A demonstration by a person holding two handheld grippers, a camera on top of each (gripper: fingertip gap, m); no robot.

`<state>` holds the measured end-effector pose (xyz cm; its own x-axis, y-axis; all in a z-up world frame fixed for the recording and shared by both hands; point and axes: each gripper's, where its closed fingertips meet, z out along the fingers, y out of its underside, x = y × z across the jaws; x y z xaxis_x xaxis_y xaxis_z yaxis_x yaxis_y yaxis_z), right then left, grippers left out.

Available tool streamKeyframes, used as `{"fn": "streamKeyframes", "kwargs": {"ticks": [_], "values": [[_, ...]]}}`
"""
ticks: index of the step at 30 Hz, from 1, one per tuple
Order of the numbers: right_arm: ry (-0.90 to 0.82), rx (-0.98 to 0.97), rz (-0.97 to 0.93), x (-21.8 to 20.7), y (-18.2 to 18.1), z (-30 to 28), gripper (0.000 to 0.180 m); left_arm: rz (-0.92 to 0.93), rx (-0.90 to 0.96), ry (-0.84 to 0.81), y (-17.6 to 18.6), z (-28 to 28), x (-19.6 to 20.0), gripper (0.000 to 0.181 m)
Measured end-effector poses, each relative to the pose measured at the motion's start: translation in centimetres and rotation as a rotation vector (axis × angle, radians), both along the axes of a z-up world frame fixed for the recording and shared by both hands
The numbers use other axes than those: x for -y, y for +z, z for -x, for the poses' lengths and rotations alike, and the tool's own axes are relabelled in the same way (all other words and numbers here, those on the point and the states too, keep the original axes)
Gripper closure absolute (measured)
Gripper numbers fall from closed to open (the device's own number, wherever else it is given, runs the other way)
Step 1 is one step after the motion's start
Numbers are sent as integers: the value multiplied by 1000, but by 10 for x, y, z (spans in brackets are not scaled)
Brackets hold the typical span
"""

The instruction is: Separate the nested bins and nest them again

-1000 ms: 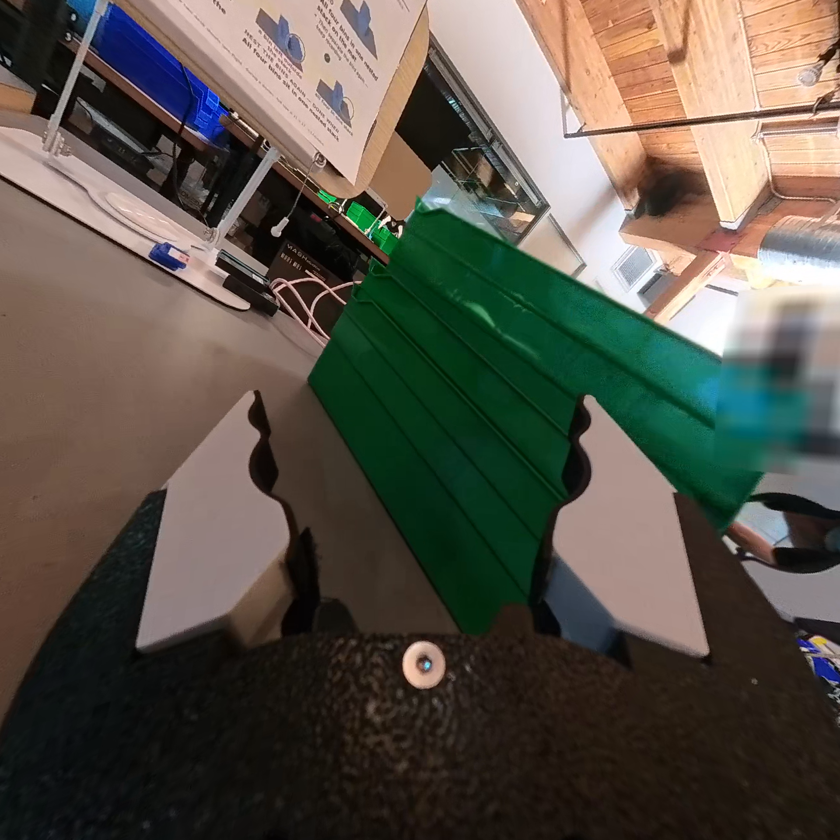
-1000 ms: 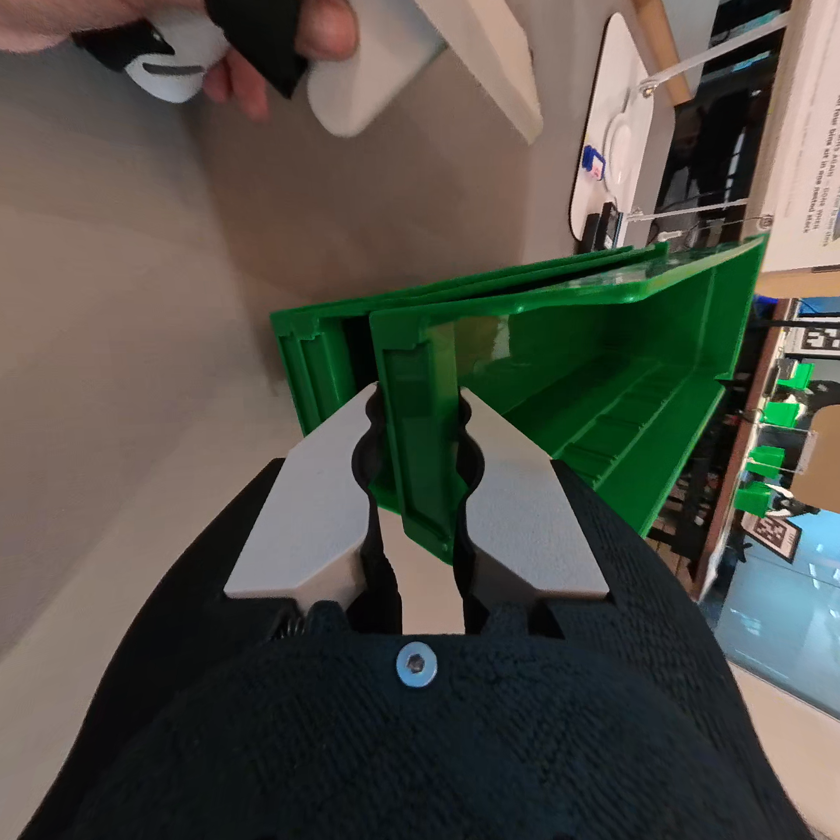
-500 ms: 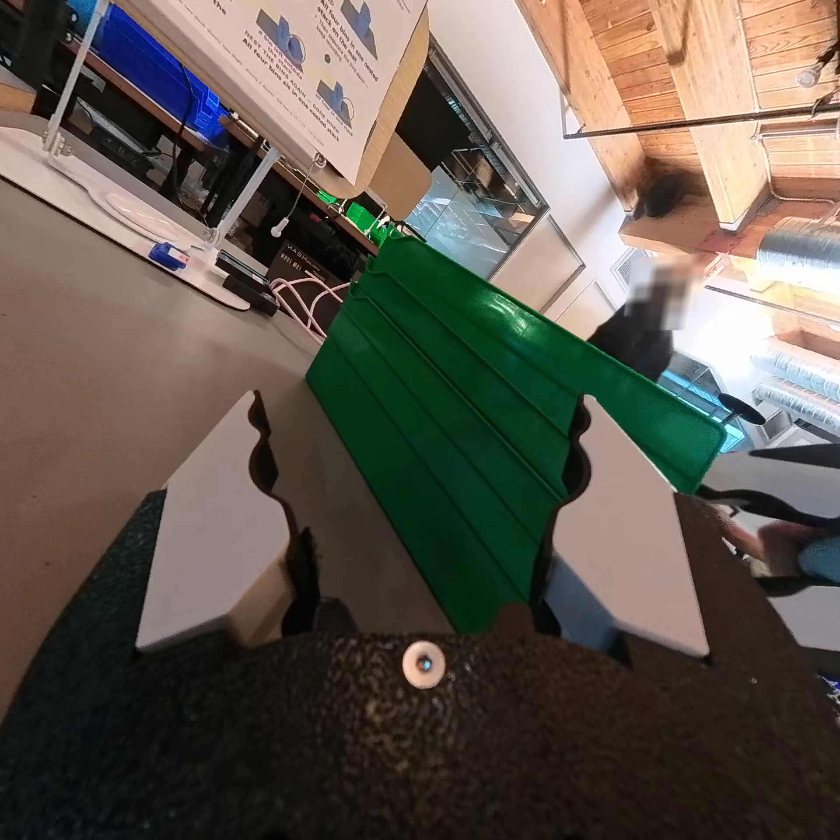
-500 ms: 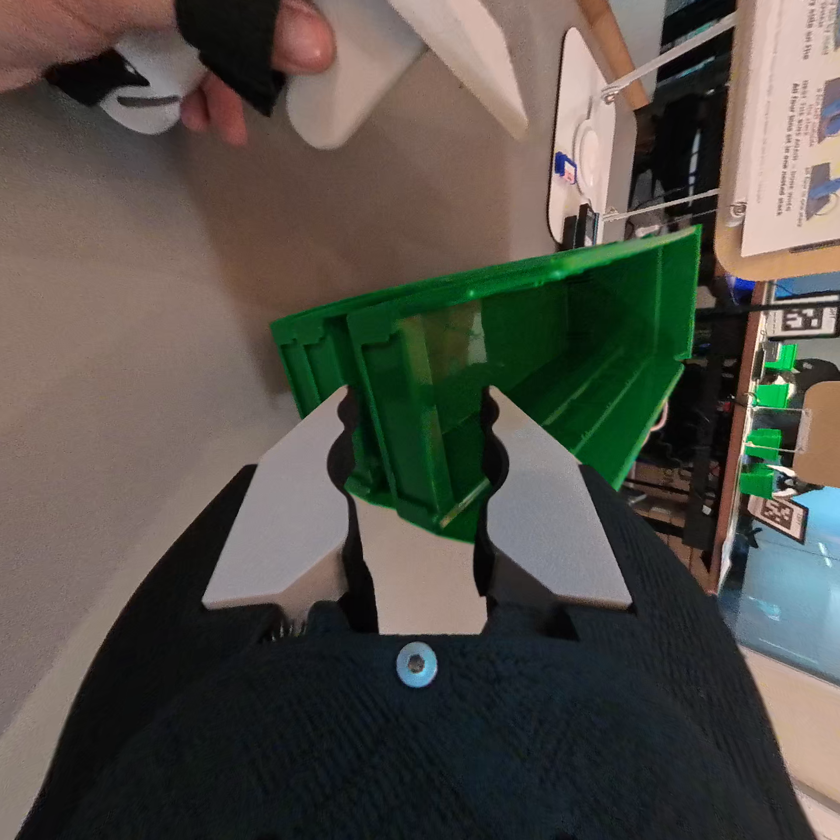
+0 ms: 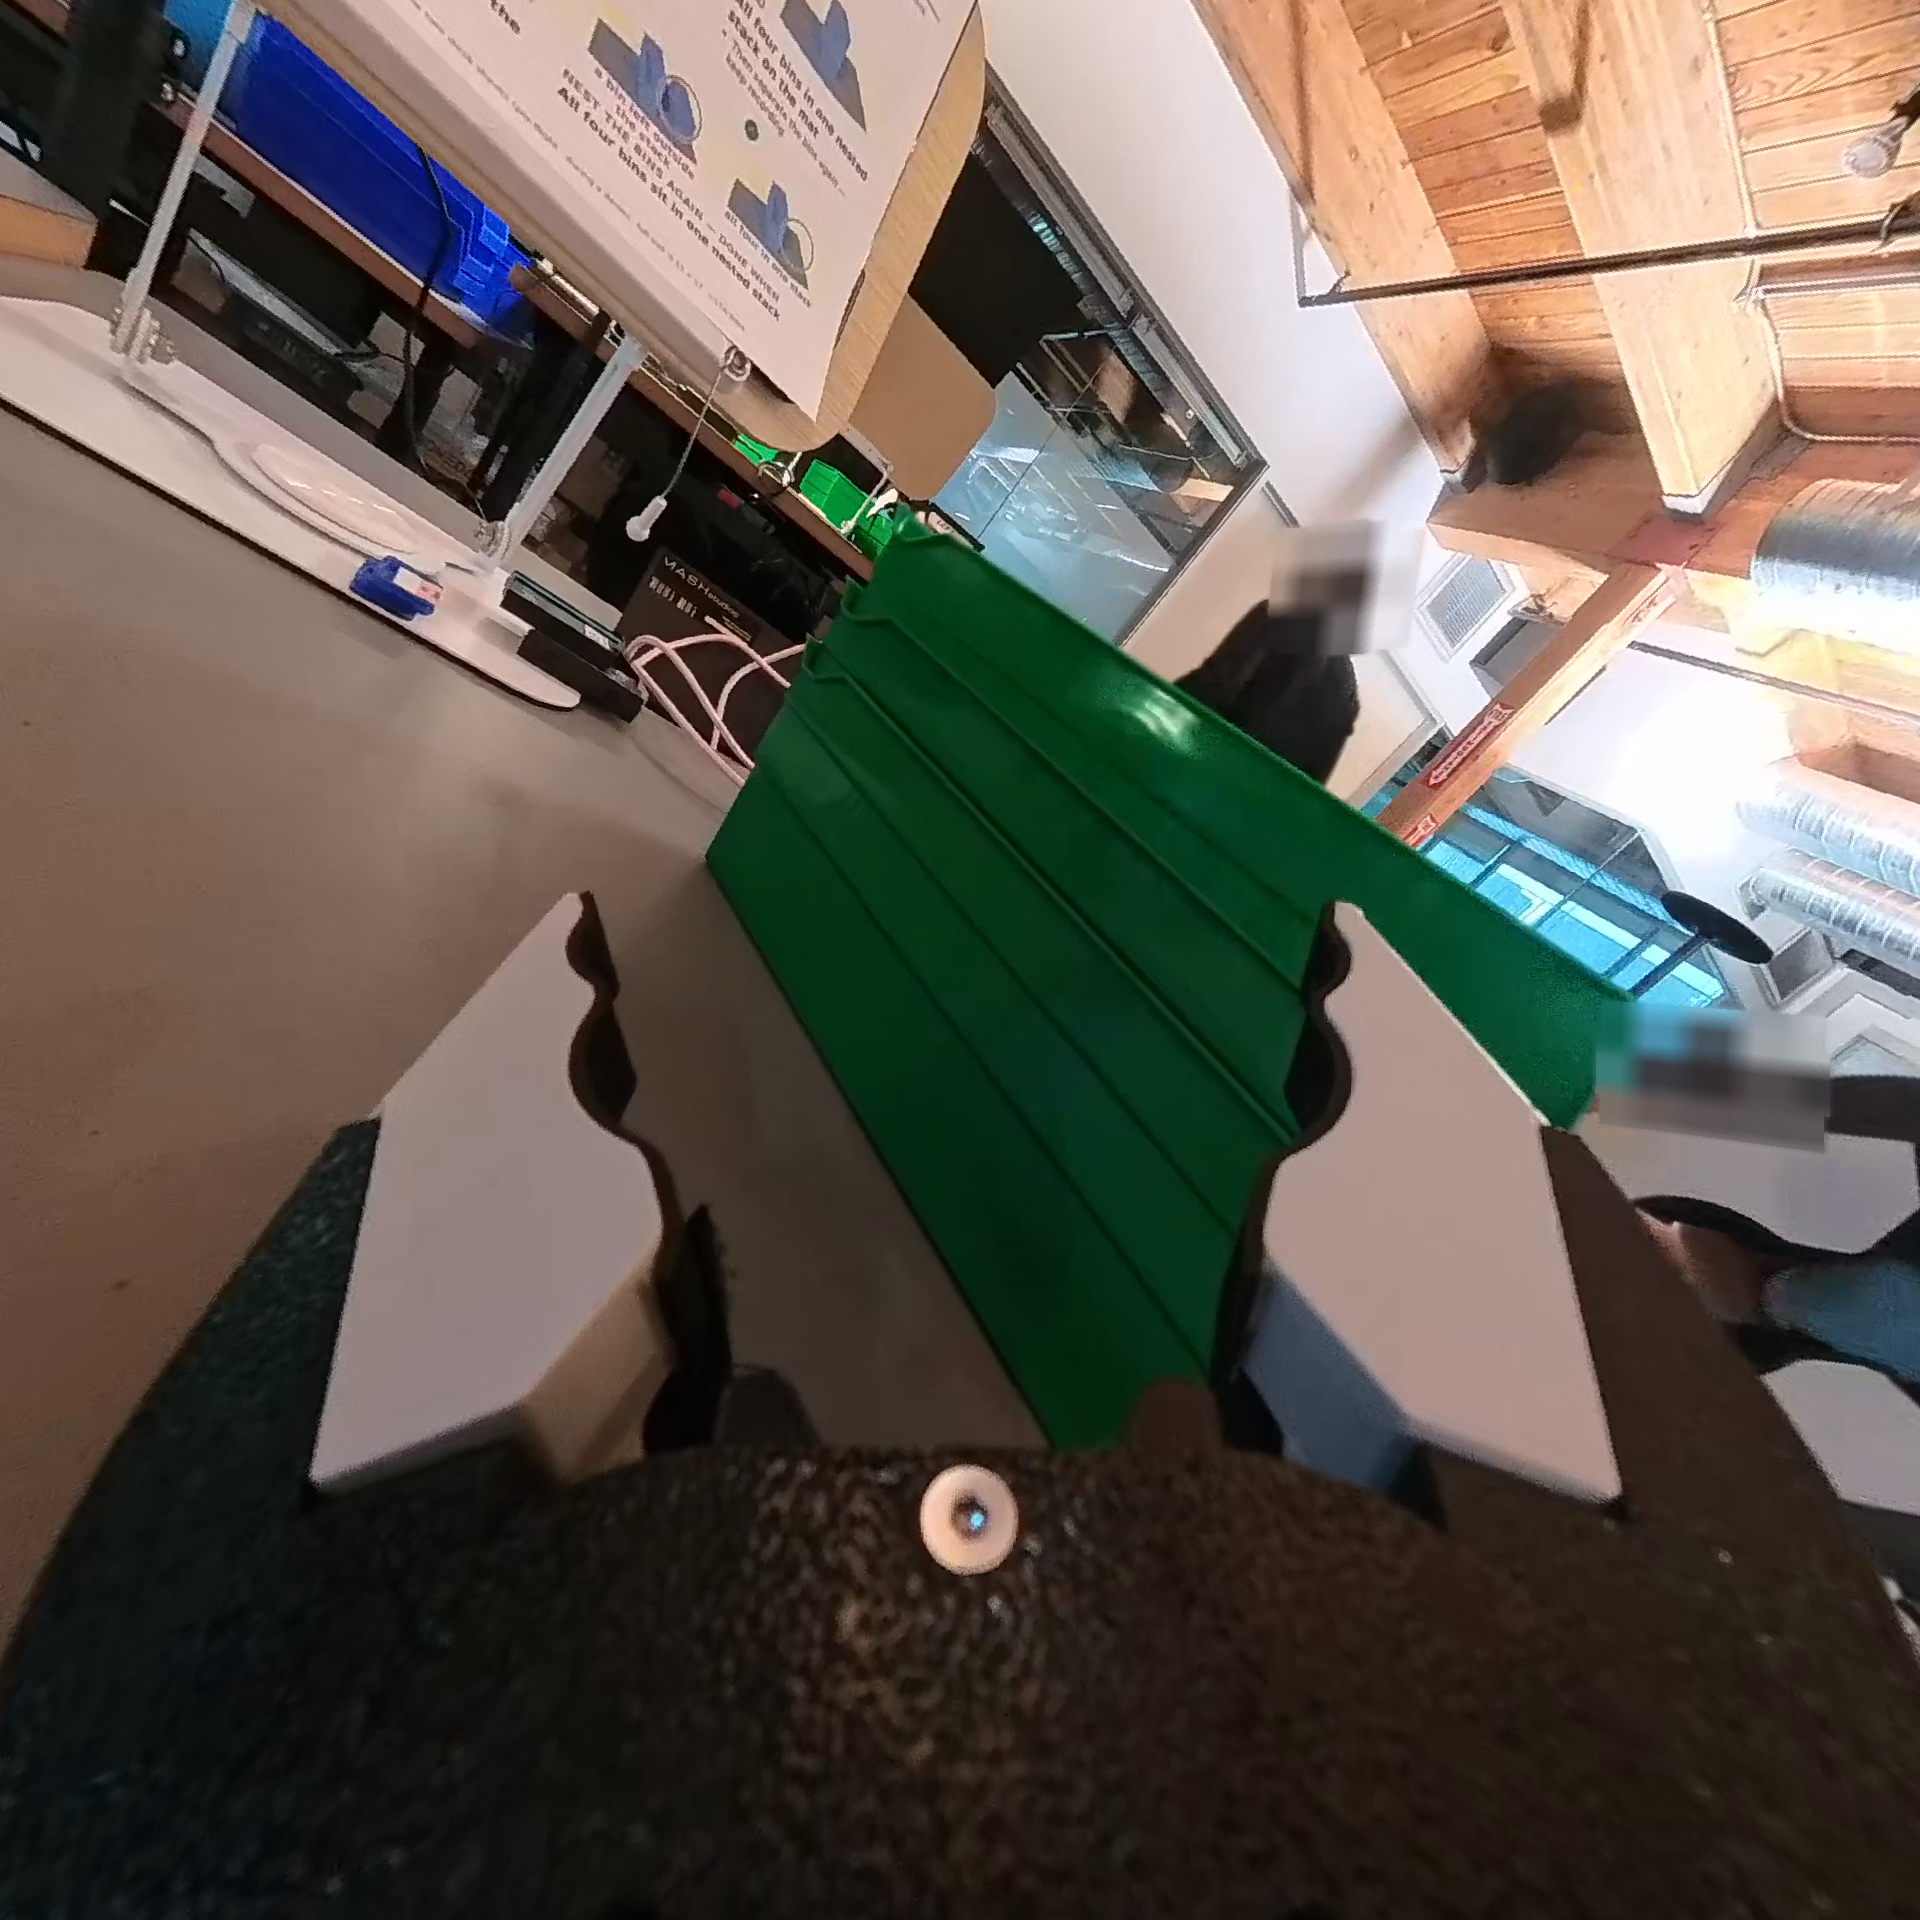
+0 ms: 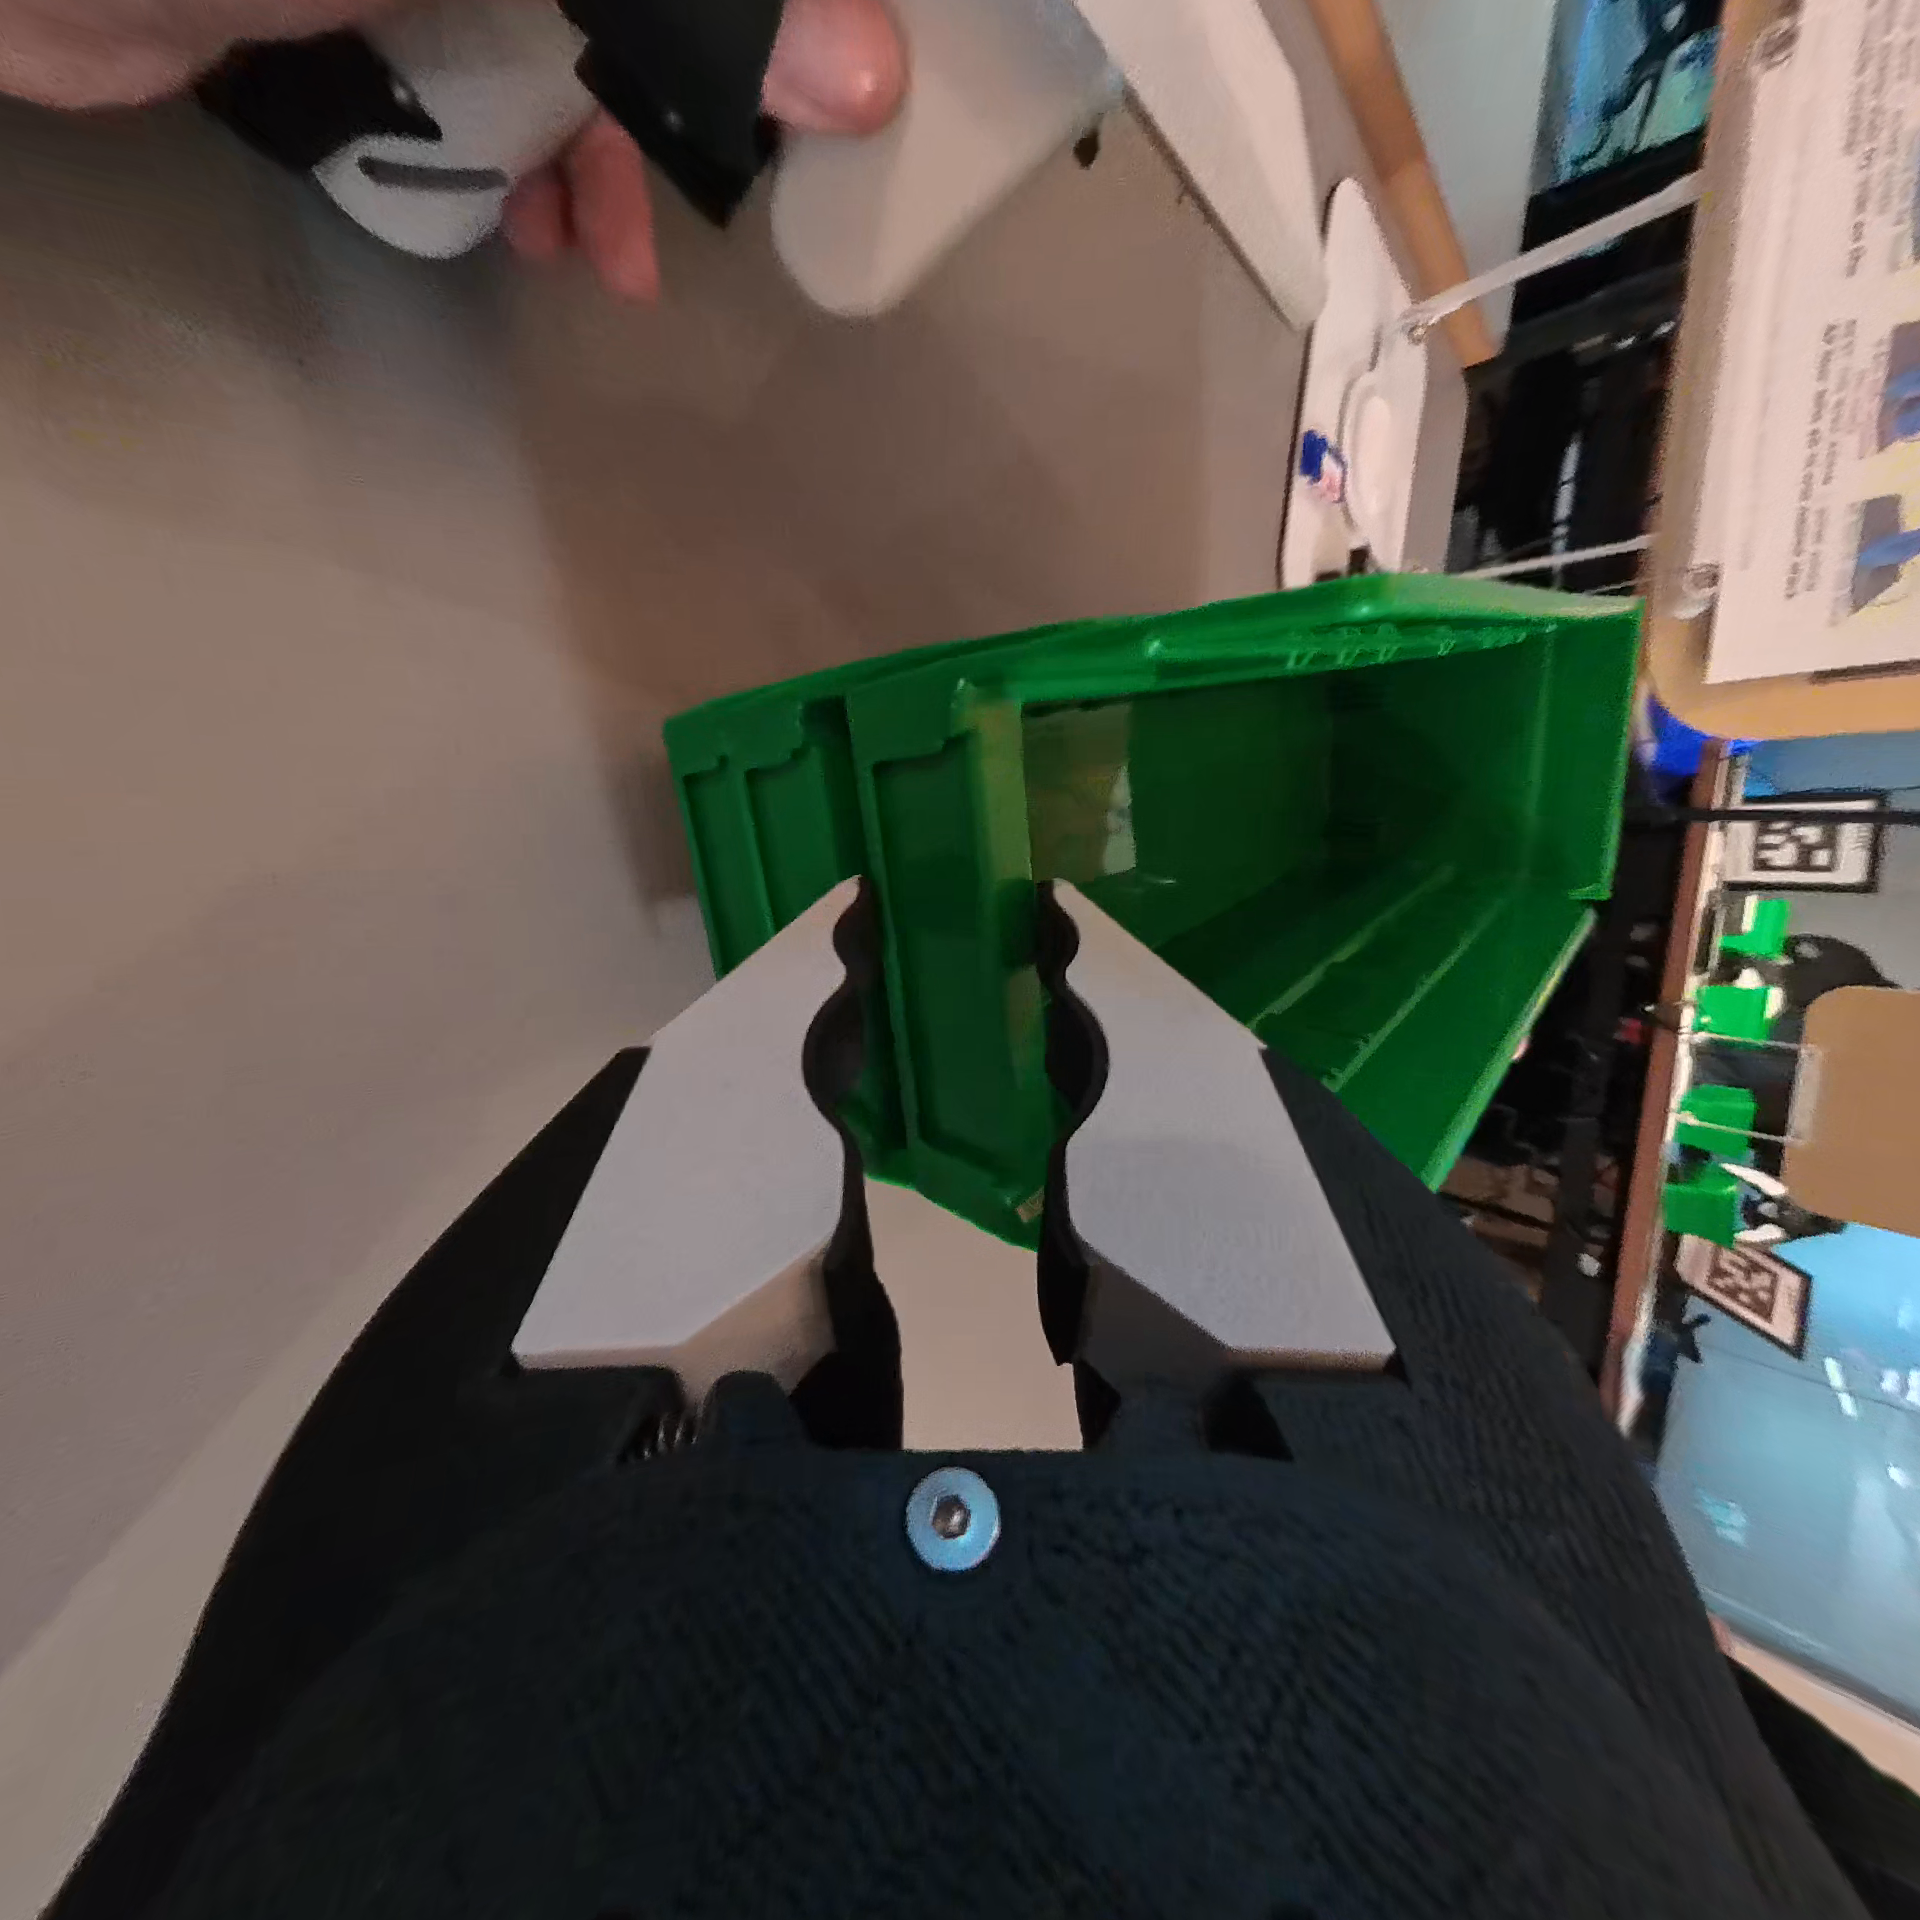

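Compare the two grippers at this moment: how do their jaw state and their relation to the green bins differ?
The right gripper is shut on the end wall of the innermost bin; the left gripper is open and holds nothing. The right one meets the nested bins at their short end, one finger inside the cavity; the left one faces their long ribbed side. Both have grey fingers with wavy black pads.

Nested bins: glossy bright green throughout, walls and ribbed floor alike; side faces the same green with darker parallel ridges. Left gripper: pale grey fingers, black wavy pads, speckled black body with a white screw. Right gripper: light grey fingers, black pads, matte black body, silver screw. Tabletop: plain grey-brown. White mat with a small blue item. Ceiling: warm orange-brown wood planks.
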<state>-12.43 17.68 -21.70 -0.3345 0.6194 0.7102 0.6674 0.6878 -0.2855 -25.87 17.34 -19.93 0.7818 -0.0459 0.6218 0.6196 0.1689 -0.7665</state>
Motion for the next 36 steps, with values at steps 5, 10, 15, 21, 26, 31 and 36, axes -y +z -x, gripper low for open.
{"fn": "streamKeyframes", "kwargs": {"ticks": [5,10,15,21,26,31,36], "values": [[-17,-110,-22,2,2,5,150,-1,1,-5,0,-1,-1,52],[-53,-182,95,18,13,-4,122,-3,-1,-1,1,0,0,52],[-35,-266,147,29,27,-67,110,-3,-6,-1,1,0,0,52],[-464,-207,-110,-65,30,-242,92,-2,-3,8,0,1,1,52],[-784,-165,-37,-99,8,-392,87,12,-19,11,-1,-1,0,52],[-938,-121,146,-111,-31,-458,110,23,-42,39,-1,3,3,51],[-876,114,81,-125,-64,-466,123,27,-32,20,-3,1,1,51]]}}
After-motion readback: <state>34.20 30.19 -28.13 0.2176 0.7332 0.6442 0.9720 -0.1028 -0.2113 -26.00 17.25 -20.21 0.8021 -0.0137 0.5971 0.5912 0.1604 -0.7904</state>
